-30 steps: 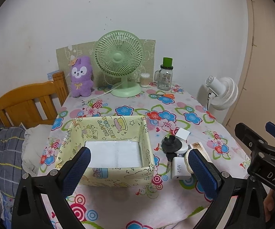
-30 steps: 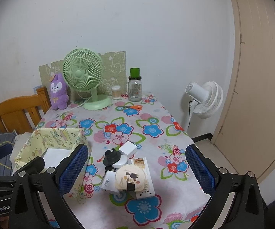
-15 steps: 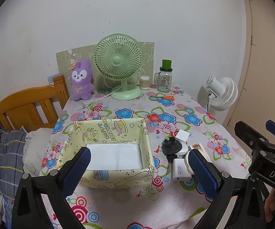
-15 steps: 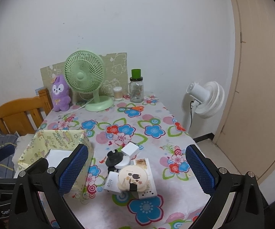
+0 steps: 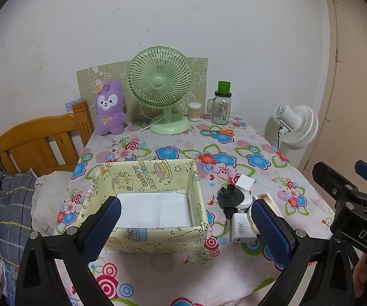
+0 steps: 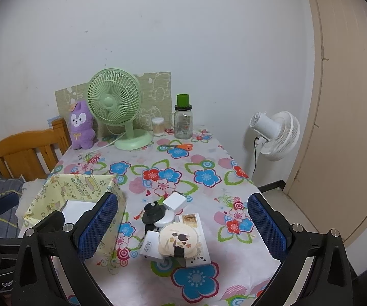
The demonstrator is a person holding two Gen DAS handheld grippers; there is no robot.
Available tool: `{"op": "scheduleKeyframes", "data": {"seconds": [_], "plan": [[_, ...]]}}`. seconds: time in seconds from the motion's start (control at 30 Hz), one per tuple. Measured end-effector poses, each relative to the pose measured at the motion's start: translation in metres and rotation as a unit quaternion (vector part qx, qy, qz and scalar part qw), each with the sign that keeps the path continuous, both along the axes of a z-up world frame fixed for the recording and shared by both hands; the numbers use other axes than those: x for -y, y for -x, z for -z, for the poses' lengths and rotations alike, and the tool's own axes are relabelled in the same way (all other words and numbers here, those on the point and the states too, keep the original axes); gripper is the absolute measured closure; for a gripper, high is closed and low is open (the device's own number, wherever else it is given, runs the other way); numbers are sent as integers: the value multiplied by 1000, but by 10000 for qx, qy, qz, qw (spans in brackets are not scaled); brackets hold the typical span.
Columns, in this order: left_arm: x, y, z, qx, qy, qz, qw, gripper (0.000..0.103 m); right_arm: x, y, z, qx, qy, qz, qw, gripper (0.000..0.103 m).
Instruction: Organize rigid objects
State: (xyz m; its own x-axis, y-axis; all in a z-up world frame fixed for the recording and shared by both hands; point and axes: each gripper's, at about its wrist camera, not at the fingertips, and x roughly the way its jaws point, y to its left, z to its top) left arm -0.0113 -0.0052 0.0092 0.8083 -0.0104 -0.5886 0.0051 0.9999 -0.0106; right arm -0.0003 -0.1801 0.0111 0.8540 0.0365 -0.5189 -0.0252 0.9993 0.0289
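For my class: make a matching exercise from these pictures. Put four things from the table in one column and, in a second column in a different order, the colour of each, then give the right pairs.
Column 1
1. desk fan
2. plush rabbit
3. charger marked 45W
4. scissor handles

Column 2
A. white
B. orange
C. pale green
D. purple

Right pairs: 1-C, 2-D, 3-A, 4-B
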Motion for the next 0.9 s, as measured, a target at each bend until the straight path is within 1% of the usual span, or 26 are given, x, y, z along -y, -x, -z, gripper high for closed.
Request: {"op": "scheduleKeyframes", "data": {"seconds": [0.9], "plan": [[2, 0, -3, 81, -62, -9, 9999, 2, 1, -2, 0, -15, -86, -71, 9999, 0]]}}
